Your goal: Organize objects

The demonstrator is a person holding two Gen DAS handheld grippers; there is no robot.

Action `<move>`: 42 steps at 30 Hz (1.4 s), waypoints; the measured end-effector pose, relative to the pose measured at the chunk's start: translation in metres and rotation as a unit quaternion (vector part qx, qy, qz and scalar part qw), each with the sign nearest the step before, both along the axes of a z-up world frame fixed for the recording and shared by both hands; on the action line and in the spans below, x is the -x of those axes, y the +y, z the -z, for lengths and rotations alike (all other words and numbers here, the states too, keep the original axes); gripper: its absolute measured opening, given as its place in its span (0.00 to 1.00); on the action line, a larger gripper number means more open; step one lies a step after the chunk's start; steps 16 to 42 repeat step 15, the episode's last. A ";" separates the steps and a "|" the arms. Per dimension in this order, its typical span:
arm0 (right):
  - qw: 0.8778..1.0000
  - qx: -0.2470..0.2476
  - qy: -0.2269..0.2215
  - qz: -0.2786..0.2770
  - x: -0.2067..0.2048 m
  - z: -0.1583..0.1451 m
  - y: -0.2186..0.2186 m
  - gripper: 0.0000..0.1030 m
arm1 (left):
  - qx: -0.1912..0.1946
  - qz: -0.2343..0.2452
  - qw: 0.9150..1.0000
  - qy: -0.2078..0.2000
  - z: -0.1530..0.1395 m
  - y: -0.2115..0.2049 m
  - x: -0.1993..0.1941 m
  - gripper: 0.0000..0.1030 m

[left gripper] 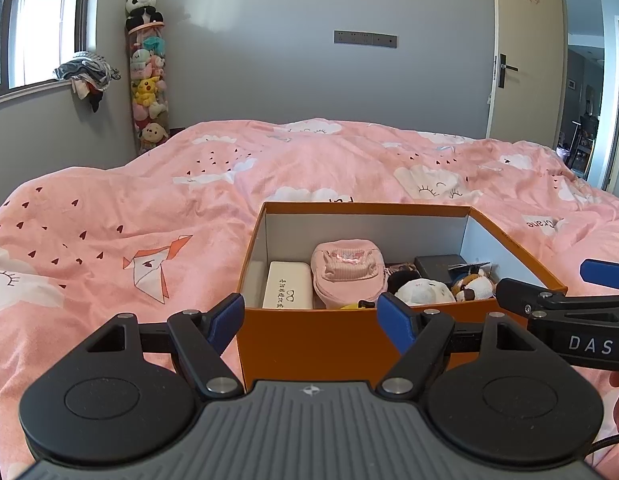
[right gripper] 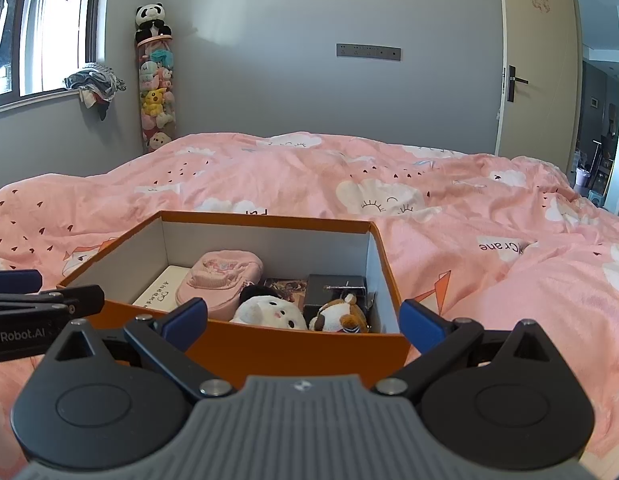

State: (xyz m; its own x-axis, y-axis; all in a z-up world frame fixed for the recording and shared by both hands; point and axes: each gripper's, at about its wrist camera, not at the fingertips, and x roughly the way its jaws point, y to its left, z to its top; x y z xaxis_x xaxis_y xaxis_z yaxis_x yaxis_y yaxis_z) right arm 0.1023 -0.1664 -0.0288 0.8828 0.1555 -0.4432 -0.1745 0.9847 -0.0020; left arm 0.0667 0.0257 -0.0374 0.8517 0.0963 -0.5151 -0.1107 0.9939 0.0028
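Note:
An orange box (left gripper: 309,336) (right gripper: 269,346) sits on the bed. Inside lie a white glasses case (left gripper: 287,290) (right gripper: 157,292), a pink pouch (left gripper: 345,274) (right gripper: 221,280), a white plush (left gripper: 423,292) (right gripper: 269,308), a brown-and-white plush (left gripper: 473,286) (right gripper: 339,316) and a dark box (left gripper: 439,266) (right gripper: 333,290). My left gripper (left gripper: 311,320) is open and empty just before the box's near wall. My right gripper (right gripper: 303,320) is open and empty at the same wall; it also shows in the left wrist view (left gripper: 581,288).
The pink patterned duvet (left gripper: 149,208) (right gripper: 489,240) covers the whole bed. A tall tube of plush toys (left gripper: 147,80) (right gripper: 155,88) stands in the far corner. Clothes (left gripper: 87,74) lie on the windowsill. An open door (left gripper: 521,52) is at the right.

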 end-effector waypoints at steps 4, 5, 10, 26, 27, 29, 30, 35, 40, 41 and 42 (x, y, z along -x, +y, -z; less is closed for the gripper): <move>1.000 0.001 -0.001 0.000 0.001 0.000 0.000 0.99 | -0.002 0.001 1.000 -0.001 0.000 0.001 0.000 0.86; 1.000 0.001 -0.001 0.000 0.001 0.000 0.000 0.99 | -0.002 0.001 1.000 -0.001 0.000 0.001 0.001 0.86; 1.000 0.002 0.001 -0.001 0.001 0.000 0.000 0.99 | -0.003 0.001 1.000 -0.002 -0.001 0.001 0.001 0.86; 1.000 0.002 0.001 0.000 0.001 0.000 0.001 0.99 | -0.007 0.005 1.000 -0.006 -0.003 0.000 0.000 0.86; 1.000 0.002 0.001 0.000 0.001 0.000 0.001 0.99 | -0.007 0.005 1.000 -0.006 -0.003 0.000 0.000 0.86; 1.000 0.002 0.001 0.000 0.001 0.000 0.001 0.99 | -0.007 0.005 1.000 -0.006 -0.003 0.000 0.000 0.86; 1.000 0.002 0.001 0.000 0.001 0.000 0.001 0.99 | -0.007 0.005 1.000 -0.006 -0.003 0.000 0.000 0.86; 1.000 0.002 0.001 0.000 0.001 0.000 0.001 0.99 | -0.007 0.005 1.000 -0.006 -0.003 0.000 0.000 0.86; 1.000 0.002 0.001 0.000 0.001 0.000 0.001 0.99 | -0.007 0.005 1.000 -0.006 -0.003 0.000 0.000 0.86; 1.000 0.002 0.001 0.000 0.001 0.000 0.001 0.99 | -0.007 0.005 1.000 -0.006 -0.003 0.000 0.000 0.86; 1.000 0.002 0.001 0.000 0.001 0.000 0.001 0.99 | -0.007 0.005 1.000 -0.006 -0.003 0.000 0.000 0.86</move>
